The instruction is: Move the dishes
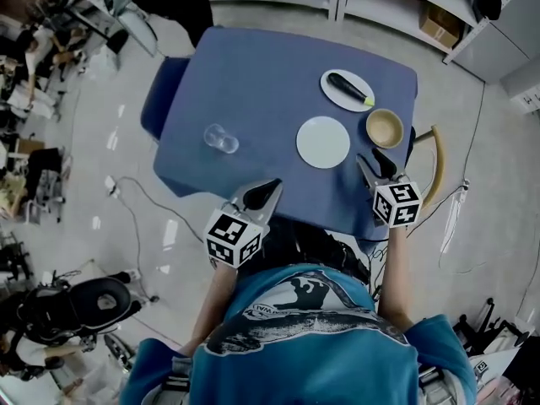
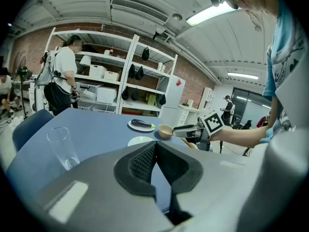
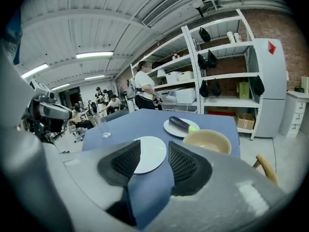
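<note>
On the blue table [image 1: 253,83] stand an empty white plate [image 1: 323,142], a white plate holding an eggplant [image 1: 347,89], a tan bowl [image 1: 385,127] and a clear glass [image 1: 221,138]. My right gripper [image 1: 375,163] hovers over the near right edge, just short of the bowl, open with nothing between its pads; in the right gripper view the empty plate [image 3: 149,153] shows through the gap. My left gripper [image 1: 268,191] hangs over the near edge, right of the glass [image 2: 62,146], its tips touching and empty.
A blue chair [image 1: 164,91] is tucked at the table's left side and a wooden chair [image 1: 434,163] at its right. White shelving [image 2: 120,81] lines the far wall, where a person [image 2: 60,81] stands. Cables [image 1: 139,192] lie on the floor to the left.
</note>
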Demonstrator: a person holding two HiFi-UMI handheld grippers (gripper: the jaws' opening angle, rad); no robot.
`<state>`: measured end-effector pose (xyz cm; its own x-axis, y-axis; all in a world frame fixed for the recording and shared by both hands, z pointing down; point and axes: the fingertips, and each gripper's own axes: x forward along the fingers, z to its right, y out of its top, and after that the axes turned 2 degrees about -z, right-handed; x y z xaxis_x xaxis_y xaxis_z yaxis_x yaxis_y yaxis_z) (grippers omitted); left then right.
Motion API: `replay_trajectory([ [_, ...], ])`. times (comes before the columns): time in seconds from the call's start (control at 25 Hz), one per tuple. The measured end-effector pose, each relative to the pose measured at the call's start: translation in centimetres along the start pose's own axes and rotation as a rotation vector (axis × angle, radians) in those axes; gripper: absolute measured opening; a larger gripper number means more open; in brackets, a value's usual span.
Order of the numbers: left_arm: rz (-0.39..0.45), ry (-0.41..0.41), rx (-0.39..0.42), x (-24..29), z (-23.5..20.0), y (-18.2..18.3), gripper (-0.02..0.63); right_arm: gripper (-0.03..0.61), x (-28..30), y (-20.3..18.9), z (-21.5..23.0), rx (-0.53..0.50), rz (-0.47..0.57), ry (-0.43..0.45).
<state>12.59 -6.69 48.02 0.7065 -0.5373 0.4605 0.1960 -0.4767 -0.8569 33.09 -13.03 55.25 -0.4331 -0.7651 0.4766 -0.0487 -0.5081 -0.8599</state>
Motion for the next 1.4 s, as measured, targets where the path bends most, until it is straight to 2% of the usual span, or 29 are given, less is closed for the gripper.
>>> replay_trajectory([
  [0.28,-0.005,-0.004,0.007,-0.7,0.5,-0.2,0.014,0.173,-0.2,-0.8,-5.6,-0.038,-0.008,0.114],
  [0.44,-0.013,-0.006,0.010,-1.9,0.4,-0.9,0.014,0.167,-0.4,-1.0,-8.6,-0.042,-0.001,0.149],
  [0.76,-0.008,-0.022,0.017,-6.7,-0.1,-3.1,0.014,0.155,-0.9,-0.9,-15.0,-0.059,0.031,0.167],
  [1.04,0.021,-0.029,0.020,-12.3,0.0,-6.0,0.014,0.130,-2.9,-2.1,-22.6,-0.078,0.054,0.183],
  [1.4,0.063,-0.057,0.012,-18.2,1.3,-9.8,0.014,0.059,-6.2,-3.8,-30.0,-0.104,0.083,0.176],
])
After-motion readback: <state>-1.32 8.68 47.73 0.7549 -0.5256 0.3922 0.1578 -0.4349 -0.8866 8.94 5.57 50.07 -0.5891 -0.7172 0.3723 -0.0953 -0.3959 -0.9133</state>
